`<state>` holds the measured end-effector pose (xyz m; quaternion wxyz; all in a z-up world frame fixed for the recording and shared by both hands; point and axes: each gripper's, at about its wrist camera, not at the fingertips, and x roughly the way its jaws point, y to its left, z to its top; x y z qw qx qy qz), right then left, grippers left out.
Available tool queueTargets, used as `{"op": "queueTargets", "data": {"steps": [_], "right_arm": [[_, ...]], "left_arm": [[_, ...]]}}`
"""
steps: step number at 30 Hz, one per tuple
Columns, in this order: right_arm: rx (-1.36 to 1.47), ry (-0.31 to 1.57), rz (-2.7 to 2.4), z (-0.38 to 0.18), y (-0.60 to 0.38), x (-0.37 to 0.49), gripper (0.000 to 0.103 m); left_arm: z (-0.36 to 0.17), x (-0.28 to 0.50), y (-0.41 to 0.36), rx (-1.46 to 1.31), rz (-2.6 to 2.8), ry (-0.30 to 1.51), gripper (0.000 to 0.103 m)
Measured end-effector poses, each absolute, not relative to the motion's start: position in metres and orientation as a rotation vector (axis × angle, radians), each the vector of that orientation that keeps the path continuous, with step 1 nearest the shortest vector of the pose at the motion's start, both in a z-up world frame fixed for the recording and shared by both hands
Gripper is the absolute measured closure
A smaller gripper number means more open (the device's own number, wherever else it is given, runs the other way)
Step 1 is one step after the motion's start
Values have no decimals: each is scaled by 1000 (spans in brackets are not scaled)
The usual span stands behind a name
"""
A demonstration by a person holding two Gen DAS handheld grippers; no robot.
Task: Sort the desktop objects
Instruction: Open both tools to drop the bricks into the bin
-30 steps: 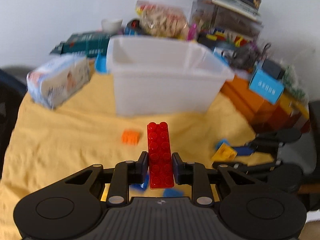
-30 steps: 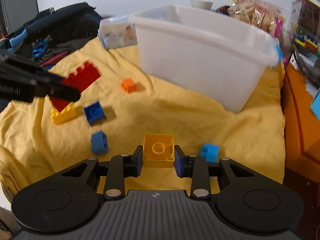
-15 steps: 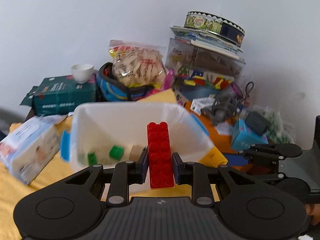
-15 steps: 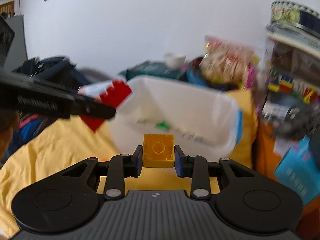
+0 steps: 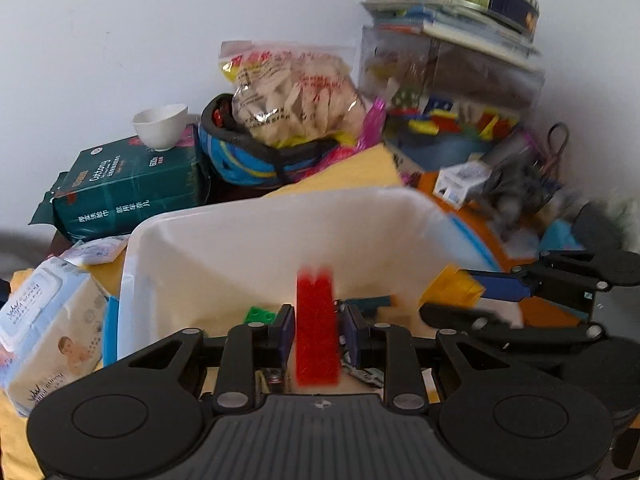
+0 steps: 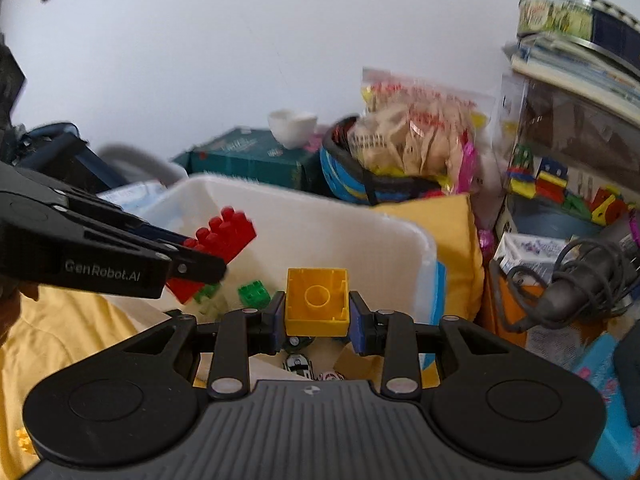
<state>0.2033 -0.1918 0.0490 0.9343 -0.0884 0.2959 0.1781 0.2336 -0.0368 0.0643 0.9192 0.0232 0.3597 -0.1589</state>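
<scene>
Holding status: both grippers loaded, over the bin.
Left gripper (image 5: 316, 334): jaws clenched on red brick (image 5: 316, 328), long axis pointing ahead of the jaws, blurred.
Right gripper (image 6: 317, 316): jaws grasping yellow brick (image 6: 317, 306), hollow underside facing camera.
White bin (image 6: 360, 236): directly ahead of and below both sets of jaws; far wall beyond the brick tips.
Bin contents: green bricks (image 6: 253, 293) just left of right jaws; toy car (image 6: 298, 364) below them.
Cross view: left gripper with red brick left of right jaws; right gripper right of left jaws.
Behind bin: snack bag (image 5: 296, 92), white cup (image 5: 160, 126) on green pack (image 5: 128, 188).
Left of left jaws: wipes pack (image 5: 48, 332).
</scene>
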Motion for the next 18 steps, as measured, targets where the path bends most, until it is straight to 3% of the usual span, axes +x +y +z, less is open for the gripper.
{"op": "queueTargets", "data": {"steps": [2,8,12,18], "right_arm": [[-235,627,349,39,-183,206,55],[-208,618,370,34,-180,198,55],[-183,593,373,37,-182,189,45],[-172,563,388,45,-185,175,44]], "left_arm": [[64,234,-36,38,-322,742,69],[67,220,-26,1,-303,731,62],[76,204,-22,-2,-296,695,60],[92,178,-17,-8,-265,636,56]]}}
